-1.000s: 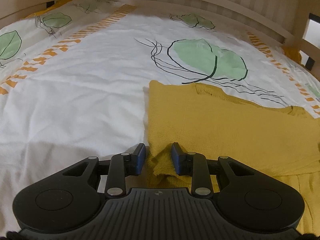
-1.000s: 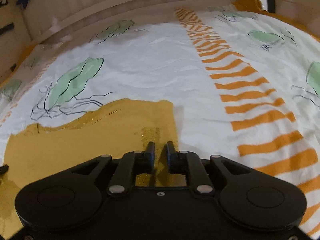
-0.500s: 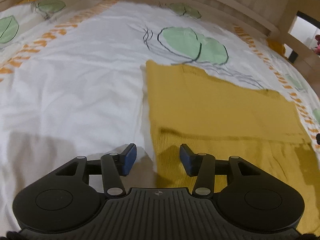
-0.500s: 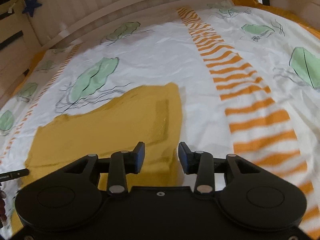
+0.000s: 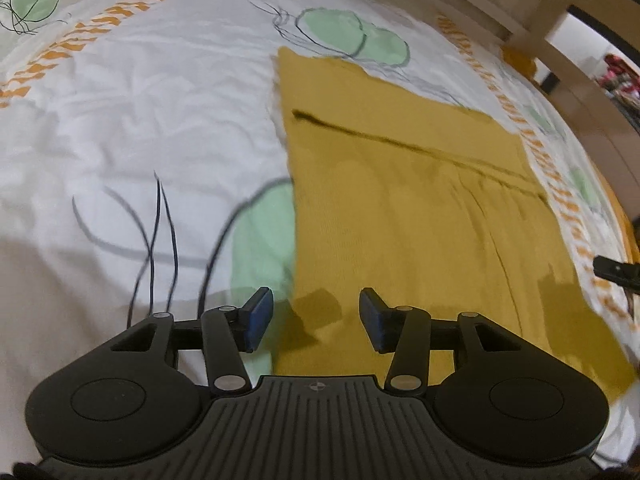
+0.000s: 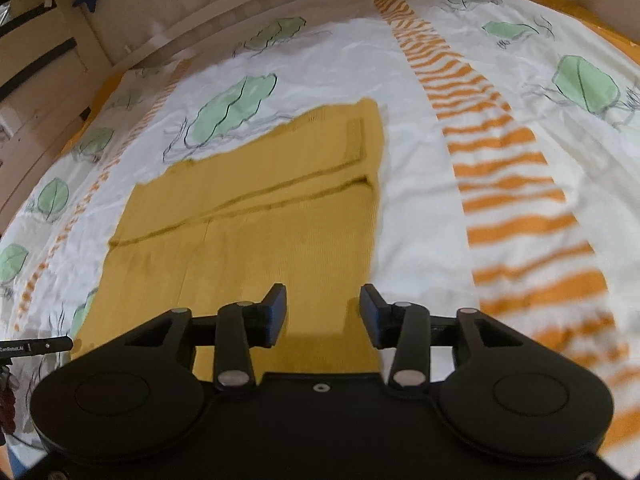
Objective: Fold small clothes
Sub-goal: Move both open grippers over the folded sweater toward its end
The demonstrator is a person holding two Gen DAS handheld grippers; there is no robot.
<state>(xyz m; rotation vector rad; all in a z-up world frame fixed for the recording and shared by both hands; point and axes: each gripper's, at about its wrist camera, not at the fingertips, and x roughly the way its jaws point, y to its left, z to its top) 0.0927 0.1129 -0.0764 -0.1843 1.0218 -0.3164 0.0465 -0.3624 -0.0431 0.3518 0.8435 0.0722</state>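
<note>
Both grippers have let go of the garment (image 5: 400,208) and pulled back from its fold. Left gripper (image 5: 316,316) hangs released over its near-left edge; right gripper (image 6: 323,312) is opening, nothing between its fingers. It lies folded flat on the bed (image 5: 140,112).

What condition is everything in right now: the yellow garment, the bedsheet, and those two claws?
Yellow garment: lying flat on the sheet, folded over once, held by neither claw.
Bedsheet: spread out, lightly wrinkled.
Left claw: open, nothing pinched, above the garment's near left corner.
Right claw: jaws opening, nothing gripped between them, above the garment's near right edge.
</note>
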